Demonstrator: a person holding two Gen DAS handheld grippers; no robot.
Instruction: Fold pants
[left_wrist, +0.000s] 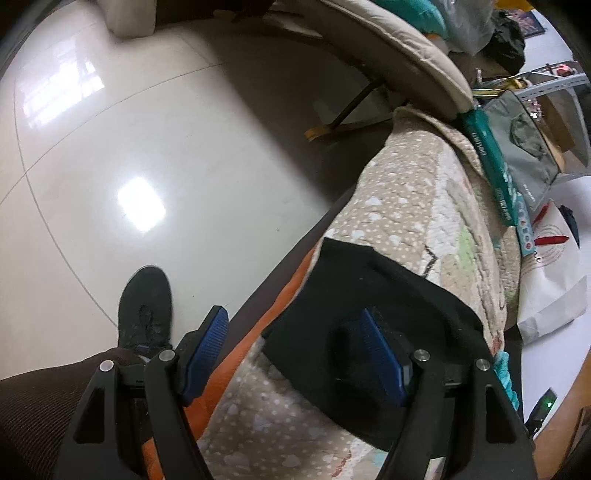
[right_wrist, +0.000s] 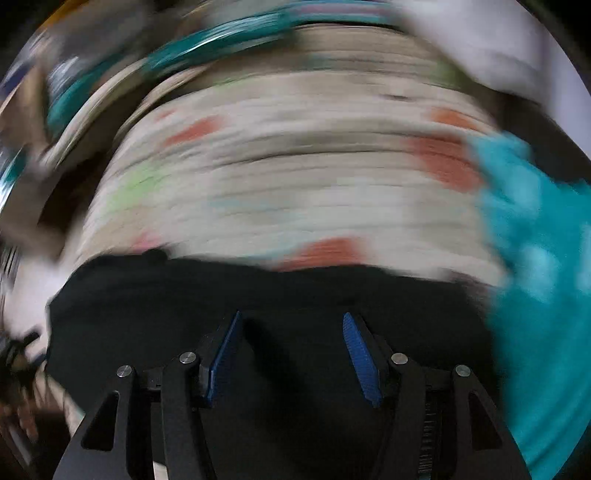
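Note:
The black pants (left_wrist: 369, 295) lie folded on a beige patterned quilt (left_wrist: 406, 192) that covers a sofa or bed edge. My left gripper (left_wrist: 295, 325) is open, its blue pads wide apart; the right pad (left_wrist: 380, 354) is over the pants, the left pad (left_wrist: 208, 343) hangs past the quilt's edge over the floor. In the right wrist view, blurred by motion, the pants (right_wrist: 258, 295) fill the lower frame. My right gripper (right_wrist: 291, 332) is open just above the black cloth, holding nothing.
Glossy tiled floor (left_wrist: 147, 166) lies to the left, with the person's black shoe (left_wrist: 147, 306) on it. An orange edge (left_wrist: 236, 354) runs under the quilt. Bags and boxes (left_wrist: 524, 147) crowd the right. A teal cloth (right_wrist: 543, 258) lies right of the pants.

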